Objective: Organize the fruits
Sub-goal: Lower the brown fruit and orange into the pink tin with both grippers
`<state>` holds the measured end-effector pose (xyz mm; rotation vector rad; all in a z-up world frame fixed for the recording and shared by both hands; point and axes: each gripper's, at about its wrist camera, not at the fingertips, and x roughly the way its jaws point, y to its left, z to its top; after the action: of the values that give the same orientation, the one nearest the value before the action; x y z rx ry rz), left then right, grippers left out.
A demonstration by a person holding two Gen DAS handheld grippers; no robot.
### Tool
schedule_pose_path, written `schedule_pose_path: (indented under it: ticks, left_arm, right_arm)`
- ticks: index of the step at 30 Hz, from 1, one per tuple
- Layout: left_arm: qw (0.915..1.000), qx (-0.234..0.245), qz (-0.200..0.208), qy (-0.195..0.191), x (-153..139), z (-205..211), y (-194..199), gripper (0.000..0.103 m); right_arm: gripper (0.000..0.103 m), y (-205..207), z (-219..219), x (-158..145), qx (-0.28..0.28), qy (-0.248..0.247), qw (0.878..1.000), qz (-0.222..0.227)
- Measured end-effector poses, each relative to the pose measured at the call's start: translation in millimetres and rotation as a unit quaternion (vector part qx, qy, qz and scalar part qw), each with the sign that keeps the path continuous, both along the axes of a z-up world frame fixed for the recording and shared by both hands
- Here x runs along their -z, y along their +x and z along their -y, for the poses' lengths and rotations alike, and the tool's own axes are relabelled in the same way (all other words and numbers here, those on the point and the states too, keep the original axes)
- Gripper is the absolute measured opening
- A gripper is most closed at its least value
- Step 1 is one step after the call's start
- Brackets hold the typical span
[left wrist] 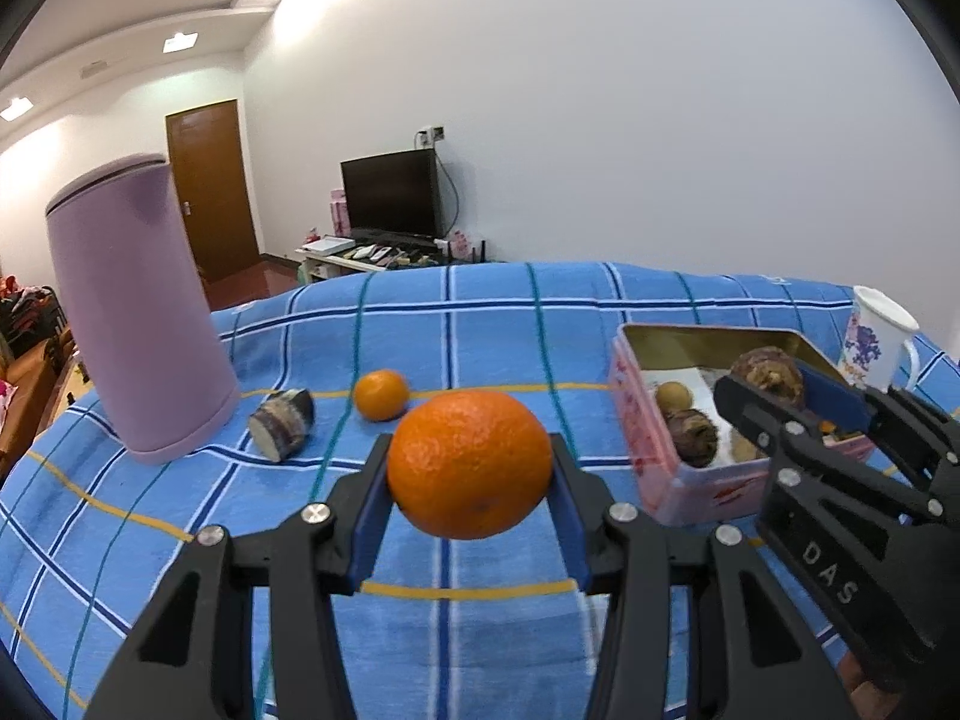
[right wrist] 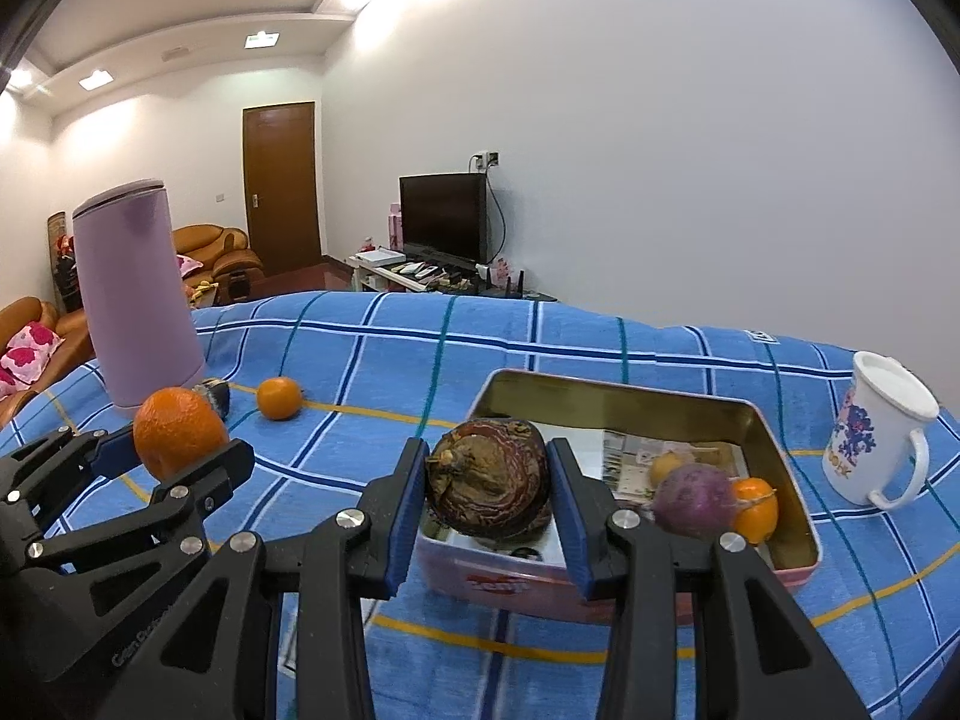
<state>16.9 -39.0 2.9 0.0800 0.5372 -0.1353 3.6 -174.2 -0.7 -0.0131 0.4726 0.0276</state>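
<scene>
My left gripper is shut on a large orange, held above the blue checked cloth; the same orange shows at the left of the right wrist view. My right gripper is shut on a dark brown wrinkled fruit, held over the near edge of the pink tin box. Inside the tin lie a purple fruit, a small orange fruit and a small yellowish one. On the cloth rest a small mandarin and a cut purple-skinned piece.
A tall lilac canister stands at the left on the cloth. A white printed mug stands right of the tin. The cloth-covered table ends at the back; beyond it are a television, a low stand and a door.
</scene>
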Motion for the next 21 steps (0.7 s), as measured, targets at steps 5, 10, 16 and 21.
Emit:
schedule_pose_path:
  ticks: [5, 10, 16, 21]
  left_arm:
    - [0.9999, 0.015, 0.004, 0.002, -3, 17, -1, 0.050]
    - [0.9996, 0.028, 0.001, 0.001, -3, 31, -2, 0.050]
    - [0.9992, 0.040, 0.003, 0.001, -5, 47, -1, 0.050]
    - [0.9987, 0.051, 0.005, 0.002, -7, 60, -1, 0.050]
  right_arm:
    - [0.042, -2, 15, -1, 0.011, 0.005, 1.000, 0.002]
    - [0.042, -4, 27, -2, 0.020, 0.006, 1.000, 0.004]
    - [0.042, -4, 48, -4, 0.037, 0.009, 0.999, 0.006]
    - [0.042, -5, 66, -4, 0.053, 0.012, 0.998, 0.005]
